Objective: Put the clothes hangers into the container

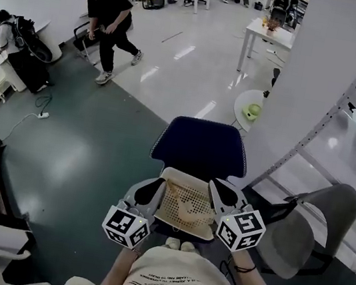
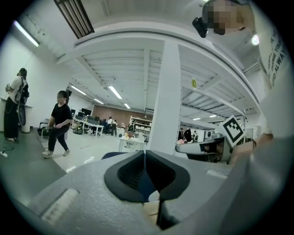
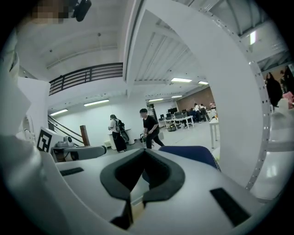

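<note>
The container (image 1: pixel 198 192), a beige perforated basket, sits low in the centre of the head view, just in front of the dark blue chair (image 1: pixel 198 145) and above your shoes, tilted a little toward you. Pale shapes lie on its mesh floor; they may be the clothes hangers, but they are too indistinct to be sure, and no hanger shows anywhere else. You have a gripper on each side of it: the left gripper (image 1: pixel 154 187) lies along its left rim and the right gripper (image 1: pixel 219 189) along its right rim, both touching it. In each gripper view the jaws are pressed together at the tips, with a sliver of beige in the slit nearer the camera, so both appear to be pinching the basket's thin rim. Holding it from opposite sides likely keeps it balanced and stops the contents sliding out. Both grippers point nearly level, toward the open floor in the upper half of the frame, with the white pillar (image 1: pixel 317 80) to the right.
</note>
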The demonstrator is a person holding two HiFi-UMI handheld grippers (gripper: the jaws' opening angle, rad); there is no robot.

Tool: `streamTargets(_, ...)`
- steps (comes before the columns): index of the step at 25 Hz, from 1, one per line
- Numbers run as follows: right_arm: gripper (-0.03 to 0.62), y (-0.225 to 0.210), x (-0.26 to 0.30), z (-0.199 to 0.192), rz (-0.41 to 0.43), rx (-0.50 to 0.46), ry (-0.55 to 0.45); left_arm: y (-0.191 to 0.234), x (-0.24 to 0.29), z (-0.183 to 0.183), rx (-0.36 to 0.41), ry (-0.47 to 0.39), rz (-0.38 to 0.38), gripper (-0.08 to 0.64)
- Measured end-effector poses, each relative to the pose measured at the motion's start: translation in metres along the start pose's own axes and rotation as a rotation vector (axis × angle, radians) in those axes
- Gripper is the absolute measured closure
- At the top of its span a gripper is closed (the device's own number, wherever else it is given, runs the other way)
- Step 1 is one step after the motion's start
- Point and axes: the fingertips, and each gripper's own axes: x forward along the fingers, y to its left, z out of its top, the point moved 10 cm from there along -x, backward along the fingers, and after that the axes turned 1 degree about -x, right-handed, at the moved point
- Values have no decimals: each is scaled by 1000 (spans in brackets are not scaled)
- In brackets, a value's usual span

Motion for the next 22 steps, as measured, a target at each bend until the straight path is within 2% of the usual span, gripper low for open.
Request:
streamTargets(7,591,-4,-6,17,-30,41,-72,8,-3,22,45,-37,-9,532)
streamTargets(22,591,-13,-17,14,-82,28,-62,14,-5,21,64,-29,8,532)
